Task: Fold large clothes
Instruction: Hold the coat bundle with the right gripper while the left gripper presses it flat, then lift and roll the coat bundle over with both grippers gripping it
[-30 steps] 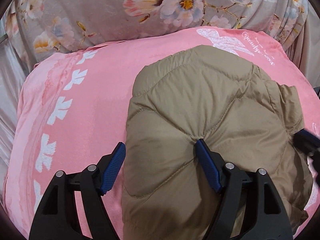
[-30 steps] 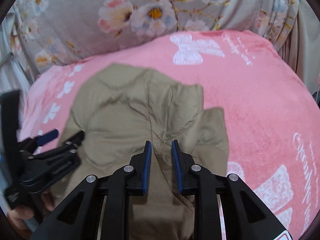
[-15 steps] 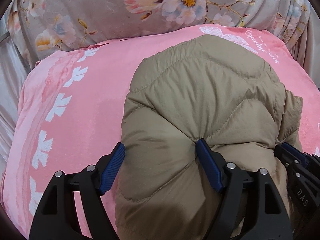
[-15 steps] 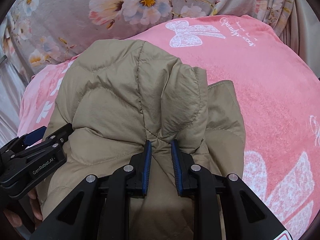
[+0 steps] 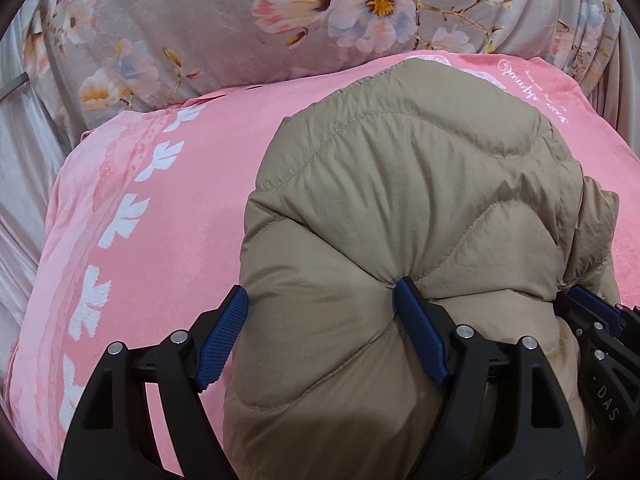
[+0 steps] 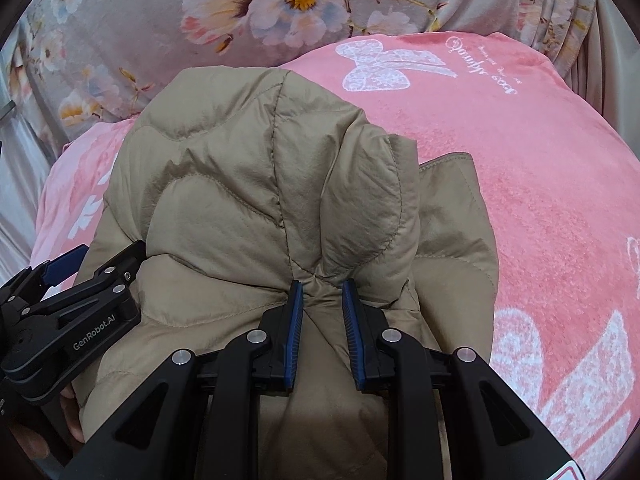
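Jacket (image 5: 400, 208) folded on pink blanket (image 5: 160, 240). Right gripper (image 6: 322, 292) narrow, pinching a jacket fold; left gripper (image 5: 320, 320) wide, pads straddling padding, grip unclear. Best to lower both together, then release once layers sit square.

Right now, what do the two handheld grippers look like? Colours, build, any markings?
Both match: the left gripper and right gripper have matte black plastic frames with triangular cutouts, silver pivot pins and ribbed blue finger pads. White "GenRobot.AI" lettering marks the left one's side; "DAS" shows on the right one's. No cables visible.
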### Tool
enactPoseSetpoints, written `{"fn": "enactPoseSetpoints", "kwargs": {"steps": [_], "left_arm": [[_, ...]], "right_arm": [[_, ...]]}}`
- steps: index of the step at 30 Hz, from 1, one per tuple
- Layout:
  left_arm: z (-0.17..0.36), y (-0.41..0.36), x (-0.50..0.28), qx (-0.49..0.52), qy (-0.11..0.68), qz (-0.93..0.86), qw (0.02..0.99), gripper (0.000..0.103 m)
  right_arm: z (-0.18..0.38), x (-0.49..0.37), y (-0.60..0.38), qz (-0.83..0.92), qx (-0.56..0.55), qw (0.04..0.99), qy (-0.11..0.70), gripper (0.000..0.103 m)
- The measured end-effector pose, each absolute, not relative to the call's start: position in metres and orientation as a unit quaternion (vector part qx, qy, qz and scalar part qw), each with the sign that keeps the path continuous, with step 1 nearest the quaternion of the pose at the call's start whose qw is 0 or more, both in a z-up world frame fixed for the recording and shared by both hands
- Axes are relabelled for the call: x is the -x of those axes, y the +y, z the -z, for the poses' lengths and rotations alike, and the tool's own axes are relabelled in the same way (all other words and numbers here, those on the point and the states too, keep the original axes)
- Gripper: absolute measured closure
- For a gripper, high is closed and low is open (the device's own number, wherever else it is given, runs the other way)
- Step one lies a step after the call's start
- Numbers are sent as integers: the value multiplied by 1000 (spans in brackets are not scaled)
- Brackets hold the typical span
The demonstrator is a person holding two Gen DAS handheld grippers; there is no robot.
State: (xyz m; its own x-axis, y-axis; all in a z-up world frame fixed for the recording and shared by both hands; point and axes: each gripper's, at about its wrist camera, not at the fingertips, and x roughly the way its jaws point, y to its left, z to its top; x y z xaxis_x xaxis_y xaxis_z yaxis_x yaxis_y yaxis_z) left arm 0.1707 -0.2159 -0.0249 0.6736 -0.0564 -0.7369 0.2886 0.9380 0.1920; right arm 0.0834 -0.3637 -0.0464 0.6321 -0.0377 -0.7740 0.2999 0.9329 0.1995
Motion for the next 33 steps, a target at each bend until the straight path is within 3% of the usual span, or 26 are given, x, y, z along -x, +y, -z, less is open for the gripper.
{"fn": "enactPoseSetpoints", "kwargs": {"steps": [27, 32, 33], "left_arm": [[33, -223, -165, -170, 358, 77, 915, 29], [28, -208, -170, -137, 375, 97, 912, 19], [23, -197, -173, -118, 394, 112, 905, 14]], "right_arm": [[48, -85, -363, 98, -146, 896, 407, 82], [35, -74, -375, 80, -182, 885, 421, 81], [25, -65, -384, 73, -201, 884, 416, 73]]}}
